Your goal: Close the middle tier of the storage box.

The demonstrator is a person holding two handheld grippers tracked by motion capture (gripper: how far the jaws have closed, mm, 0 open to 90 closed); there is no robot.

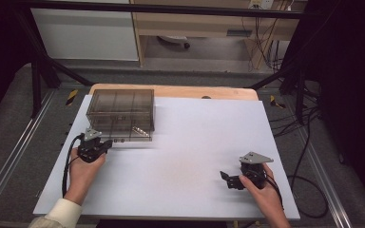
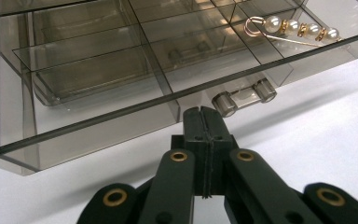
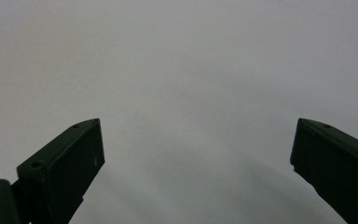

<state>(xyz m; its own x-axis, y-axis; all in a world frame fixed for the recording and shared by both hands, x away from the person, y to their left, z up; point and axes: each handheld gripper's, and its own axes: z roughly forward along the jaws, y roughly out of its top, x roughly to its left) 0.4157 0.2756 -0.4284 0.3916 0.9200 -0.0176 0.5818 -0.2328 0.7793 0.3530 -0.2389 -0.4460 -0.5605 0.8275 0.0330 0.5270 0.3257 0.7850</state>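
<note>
While the person's left hand (image 1: 83, 172) is resting on the white tabletop (image 1: 180, 161), the left gripper (image 1: 105, 144) it is holding is pointing at the front of a smoky transparent organiser box (image 1: 120, 114), which is sitting on the far left part of the table. Seen along the left gripper (image 2: 204, 111) itself, both black jaws are pressing flat against each other with nothing between them, their tips lying just below the box's lid edge and just beside its small clear cylindrical handle (image 2: 244, 96); whether they are touching the box I cannot tell. Inside the organiser box (image 2: 98, 70), dividers are splitting it into several compartments, and a gold pin strung with white pearls (image 2: 298, 30) is lying in one toward the right end. Well apart from all this, the right hand (image 1: 266, 192) is holding the right gripper (image 1: 225, 178) near the front right of the table, aimed left across the bare surface. Its jaws (image 3: 193, 154) are standing wide apart over plain white tabletop (image 3: 182, 70), gripping nothing
</note>
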